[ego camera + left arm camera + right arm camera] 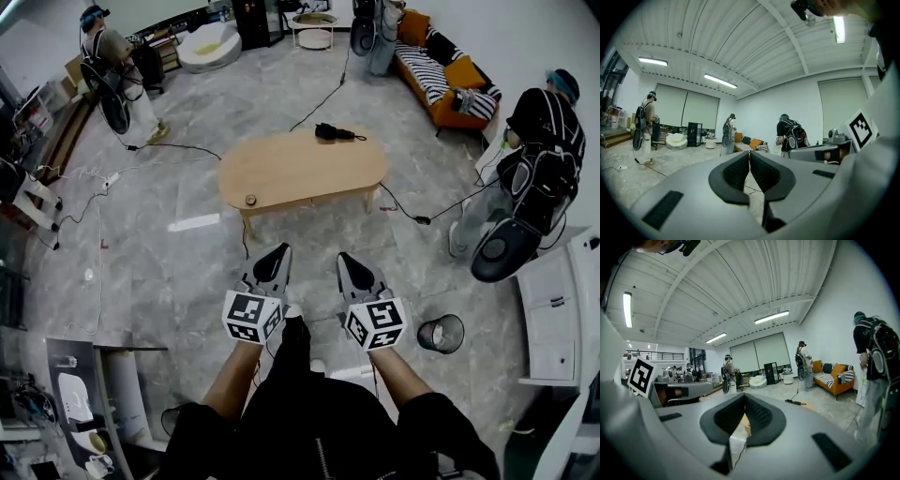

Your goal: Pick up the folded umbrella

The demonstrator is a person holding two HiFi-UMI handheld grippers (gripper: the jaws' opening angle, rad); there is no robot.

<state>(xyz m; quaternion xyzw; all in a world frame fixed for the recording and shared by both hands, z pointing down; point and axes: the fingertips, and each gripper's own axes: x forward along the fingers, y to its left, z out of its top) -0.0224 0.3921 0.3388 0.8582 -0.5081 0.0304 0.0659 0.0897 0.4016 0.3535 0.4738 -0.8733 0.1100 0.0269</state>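
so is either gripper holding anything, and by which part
Nothing is held. The left gripper and right gripper are both shut and empty; the folded umbrella lies untouched at the far edge of the wooden table.

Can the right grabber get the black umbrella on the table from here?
Probably not yet. The right gripper is short of the table's near edge, and the umbrella lies at the far edge. Only floor lies between, so stepping closer should do it.
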